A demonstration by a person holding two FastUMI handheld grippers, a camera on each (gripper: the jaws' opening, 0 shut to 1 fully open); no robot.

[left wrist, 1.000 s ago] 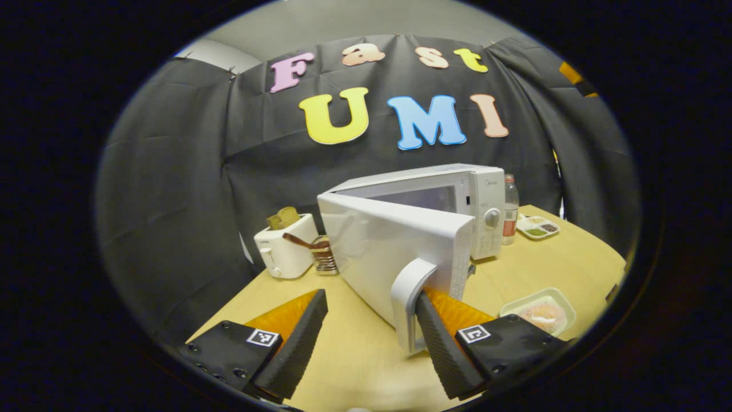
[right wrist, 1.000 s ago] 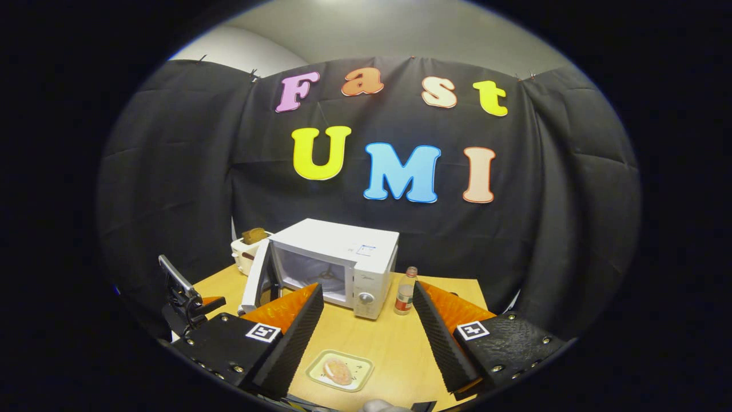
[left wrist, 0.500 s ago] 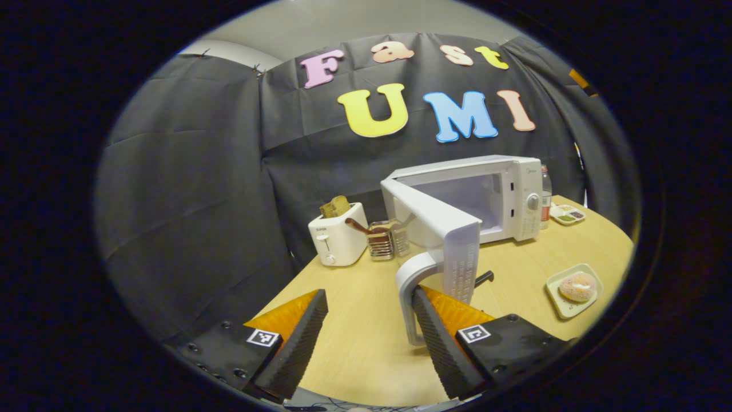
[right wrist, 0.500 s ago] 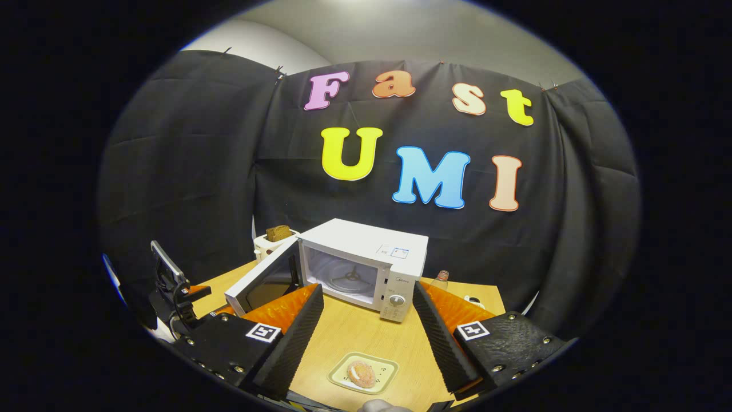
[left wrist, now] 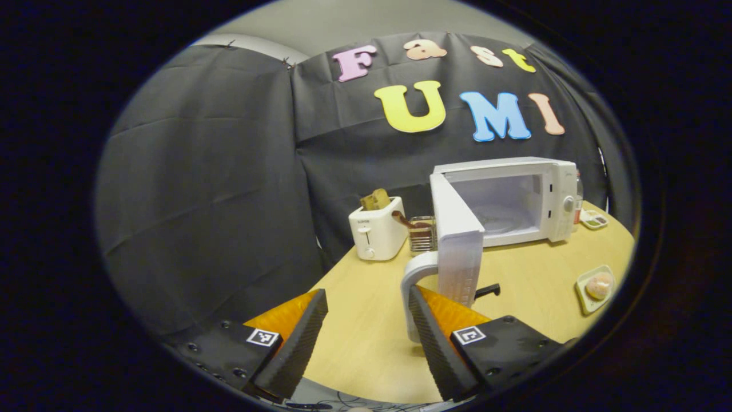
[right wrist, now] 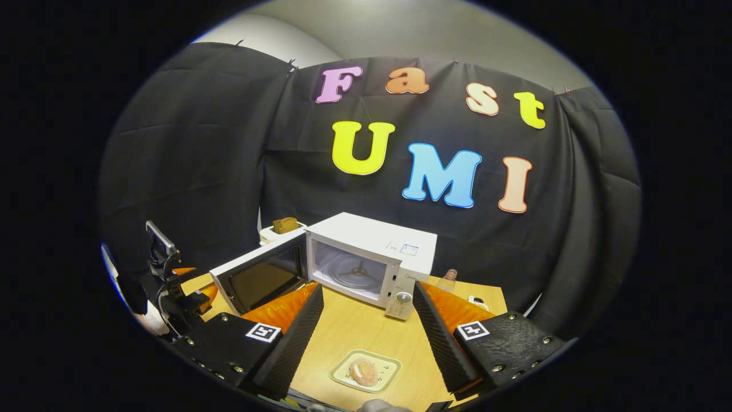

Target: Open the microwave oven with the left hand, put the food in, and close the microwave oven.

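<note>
Microwave door swung wide, cavity exposed.

Left claw spread wide, clamping nothing; door handle sits against the inner face of its right finger.

Right claw also spread wide and empty. Food on its tray lies on the desk directly below and between its fingers, microwave cavity straight beyond.

Judgement: right claw is nearer the food; next move is a drop onto the tray.

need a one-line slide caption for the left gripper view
Left claw, open, one finger hooked behind the handle of the microwave door, swung wide; doughnut plate waits on the table.
</note>
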